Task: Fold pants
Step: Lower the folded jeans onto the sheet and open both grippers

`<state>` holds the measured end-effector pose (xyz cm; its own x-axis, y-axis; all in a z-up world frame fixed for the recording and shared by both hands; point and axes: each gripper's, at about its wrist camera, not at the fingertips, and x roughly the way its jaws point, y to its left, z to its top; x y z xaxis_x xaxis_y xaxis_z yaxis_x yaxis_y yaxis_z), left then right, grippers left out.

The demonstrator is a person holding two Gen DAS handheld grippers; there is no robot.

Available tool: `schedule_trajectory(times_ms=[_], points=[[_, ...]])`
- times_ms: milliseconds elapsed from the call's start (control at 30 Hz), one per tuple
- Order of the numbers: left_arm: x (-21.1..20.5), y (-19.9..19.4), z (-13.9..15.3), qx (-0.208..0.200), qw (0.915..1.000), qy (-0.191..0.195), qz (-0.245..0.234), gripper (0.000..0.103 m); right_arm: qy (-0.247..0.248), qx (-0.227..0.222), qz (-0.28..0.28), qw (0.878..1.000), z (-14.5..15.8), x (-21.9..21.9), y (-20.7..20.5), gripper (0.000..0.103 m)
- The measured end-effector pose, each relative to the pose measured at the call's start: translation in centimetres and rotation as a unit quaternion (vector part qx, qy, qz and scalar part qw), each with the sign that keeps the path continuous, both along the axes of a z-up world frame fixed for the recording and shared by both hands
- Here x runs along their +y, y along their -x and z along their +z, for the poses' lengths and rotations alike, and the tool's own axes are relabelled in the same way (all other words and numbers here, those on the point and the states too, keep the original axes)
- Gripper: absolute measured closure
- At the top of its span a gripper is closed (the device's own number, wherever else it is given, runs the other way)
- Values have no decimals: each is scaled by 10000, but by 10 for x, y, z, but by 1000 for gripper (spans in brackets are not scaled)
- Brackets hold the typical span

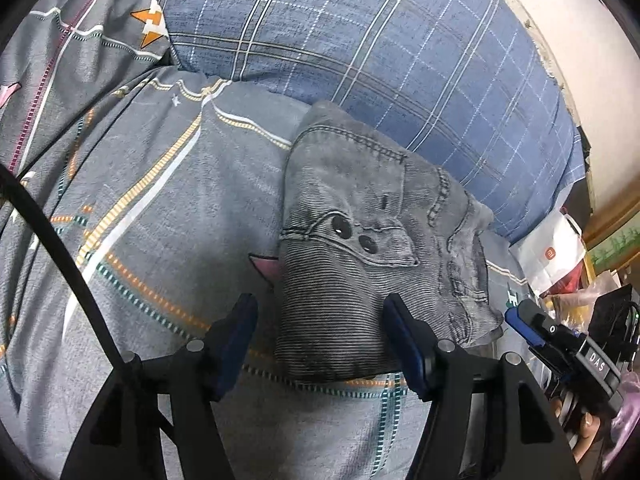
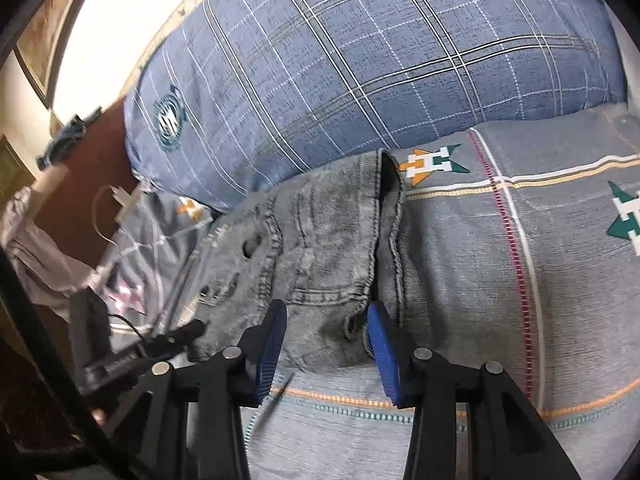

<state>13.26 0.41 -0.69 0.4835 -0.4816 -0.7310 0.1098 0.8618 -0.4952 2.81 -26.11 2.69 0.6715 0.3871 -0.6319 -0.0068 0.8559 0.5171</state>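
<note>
We see the folded grey pants (image 1: 360,248) lying on the bed (image 1: 160,208), centre of frame. Both the left gripper (image 1: 320,320) and right gripper (image 2: 328,328) have fingers spread, pinching nothing.

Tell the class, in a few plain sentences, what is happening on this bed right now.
A person holding two grippers is folding grey jeans on a patterned bedsheet, beside a blue checked pillow. The jeans already lie as a compact folded bundle. The left gripper and right gripper sit at its near edge, jaws open, neither gripping the cloth. A white bag lies past the bed's edge.
</note>
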Motion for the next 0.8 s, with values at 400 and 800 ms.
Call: schedule_trajectory(times_ms=[400, 800], points=[[-11, 5, -2, -258, 9986, -461, -17, 59, 272, 875, 40, 9958, -32, 4, -21, 94], [-26, 7, 2, -550, 9891, -1369, 15, 58, 730, 839, 62, 9938, -42, 18, -26, 91]])
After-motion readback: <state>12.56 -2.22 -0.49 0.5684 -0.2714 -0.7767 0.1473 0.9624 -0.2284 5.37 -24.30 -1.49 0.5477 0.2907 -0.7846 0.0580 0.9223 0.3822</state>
